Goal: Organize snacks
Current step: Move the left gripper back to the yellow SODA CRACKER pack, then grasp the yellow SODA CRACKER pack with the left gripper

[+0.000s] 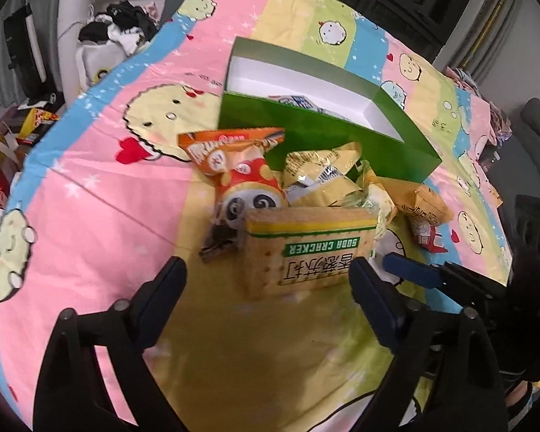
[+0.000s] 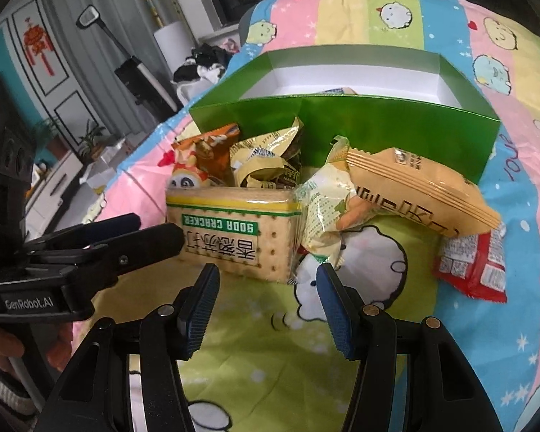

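**Snack pile in front of the green box, both grippers hovering**

So the soda cracker pack (image 1: 306, 248) sits at the near side of the snack heap on the cartoon bedsheet (image 1: 90, 216), right in front of the open green box (image 1: 324, 133). Behind it: an orange panda bag (image 1: 234, 165) and some crumpled yellow wrappers (image 1: 320, 180). Off to its right there's a tan pouch (image 2: 414, 190) lying on a red packet (image 2: 475, 262).

Left gripper (image 1: 266, 277) has its jaws spread wide on either side of the cracker pack's near end, pads not touching it. Right gripper (image 2: 268, 280) is about half open just short of the pack's right corner, gripping nothing.
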